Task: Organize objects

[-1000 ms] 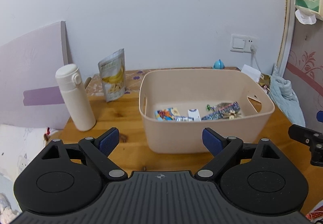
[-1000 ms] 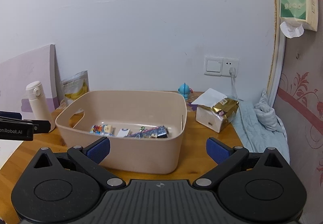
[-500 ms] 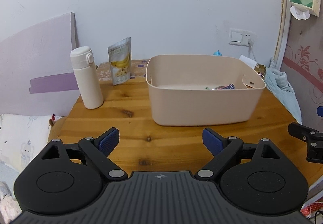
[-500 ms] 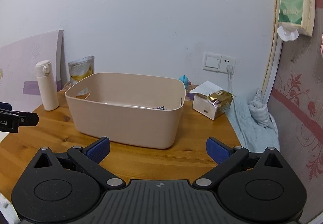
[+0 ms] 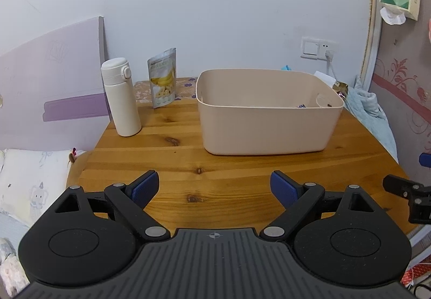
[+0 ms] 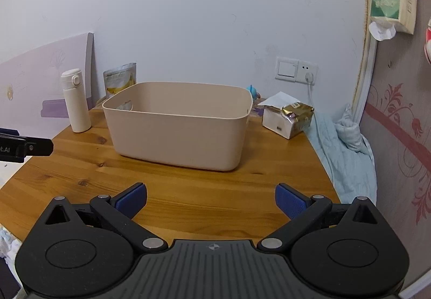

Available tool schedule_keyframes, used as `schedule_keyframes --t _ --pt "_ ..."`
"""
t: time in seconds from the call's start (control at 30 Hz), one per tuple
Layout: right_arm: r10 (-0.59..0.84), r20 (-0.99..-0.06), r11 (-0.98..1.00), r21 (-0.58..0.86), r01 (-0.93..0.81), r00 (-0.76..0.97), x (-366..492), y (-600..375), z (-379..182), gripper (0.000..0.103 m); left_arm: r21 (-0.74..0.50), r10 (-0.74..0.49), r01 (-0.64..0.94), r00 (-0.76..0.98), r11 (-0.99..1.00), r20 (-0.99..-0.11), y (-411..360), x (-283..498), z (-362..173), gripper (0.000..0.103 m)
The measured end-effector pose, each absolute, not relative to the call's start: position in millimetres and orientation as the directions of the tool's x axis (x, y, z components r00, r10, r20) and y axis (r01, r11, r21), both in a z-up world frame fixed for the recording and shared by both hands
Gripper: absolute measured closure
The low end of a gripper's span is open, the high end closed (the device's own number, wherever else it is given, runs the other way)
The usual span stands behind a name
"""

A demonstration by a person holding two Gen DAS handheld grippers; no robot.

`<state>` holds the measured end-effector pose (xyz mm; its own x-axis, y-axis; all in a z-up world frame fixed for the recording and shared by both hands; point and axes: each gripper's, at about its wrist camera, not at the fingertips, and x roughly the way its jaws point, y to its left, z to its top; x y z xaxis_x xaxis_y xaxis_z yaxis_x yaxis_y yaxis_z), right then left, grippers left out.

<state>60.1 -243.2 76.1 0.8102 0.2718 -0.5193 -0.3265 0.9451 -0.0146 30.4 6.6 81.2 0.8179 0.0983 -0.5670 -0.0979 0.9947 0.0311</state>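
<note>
A beige plastic bin [image 5: 266, 124] [image 6: 177, 132] stands on the round wooden table [image 5: 175, 161] [image 6: 89, 172]; only a sliver of the small packets inside shows over its rim. Left of it stand a white flask [image 5: 121, 97] [image 6: 75, 101] and a banana snack pouch [image 5: 162, 78] [image 6: 118, 80]. My left gripper [image 5: 214, 188] hangs open over the table's near edge, well short of the bin, with nothing between its blue pads. My right gripper [image 6: 211, 199] is likewise open and empty, near the front edge.
A white box with a gold packet [image 6: 291, 117] sits right of the bin, beside a light blue cloth [image 6: 342, 148]. A small blue toy [image 6: 253, 91] stands by the wall. A lilac board [image 5: 54, 83] leans at the left, with bedding [image 5: 29, 180] below the table's edge.
Both grippers have drawn back from the bin, so it looks smaller and farther and its contents have dropped behind the rim. Both stayed open.
</note>
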Motion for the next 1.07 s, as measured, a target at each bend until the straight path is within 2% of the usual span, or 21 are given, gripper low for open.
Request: schedule_keyframes --t 0.47,1.07 --pt "0.239 -0.518 0.955 -0.03 -0.297 0.822 43 -254 78 0.0 0.03 0.075 -0.07 0.821 0.997 -0.566 1 10 84 0.01" --pt "0.228 -0.559 0.955 -0.031 -0.295 0.797 59 -259 69 0.0 0.023 0.093 -0.099 0.798 0.995 -0.595 4 27 63 0.01"
